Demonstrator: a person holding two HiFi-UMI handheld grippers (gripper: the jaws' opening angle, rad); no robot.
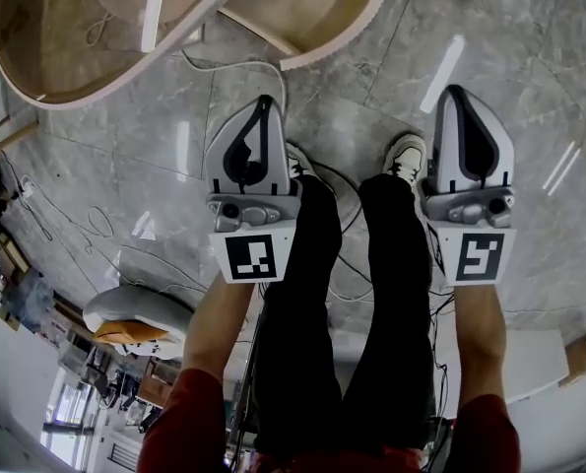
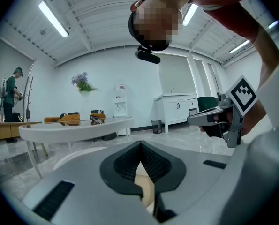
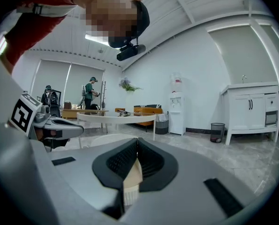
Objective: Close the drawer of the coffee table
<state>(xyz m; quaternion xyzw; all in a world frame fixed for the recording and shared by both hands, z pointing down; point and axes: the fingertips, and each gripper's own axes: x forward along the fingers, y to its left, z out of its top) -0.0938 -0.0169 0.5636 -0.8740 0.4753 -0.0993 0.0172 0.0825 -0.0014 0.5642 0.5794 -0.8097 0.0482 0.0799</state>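
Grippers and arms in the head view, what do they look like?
The left gripper and right gripper are matching light grey shells that taper to a point, with black ribbed pads inside. Each has a white cube at its rear, printed with a black square marker. The person wears red sleeves.

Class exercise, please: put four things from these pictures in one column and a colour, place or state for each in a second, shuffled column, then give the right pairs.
Column one:
1. trousers
2. sleeve
3. right gripper
4. water dispenser

Column two:
A. stands against the wall
B. black
C. fingers shut
D. red

Pairs: 1-B, 2-D, 3-C, 4-A
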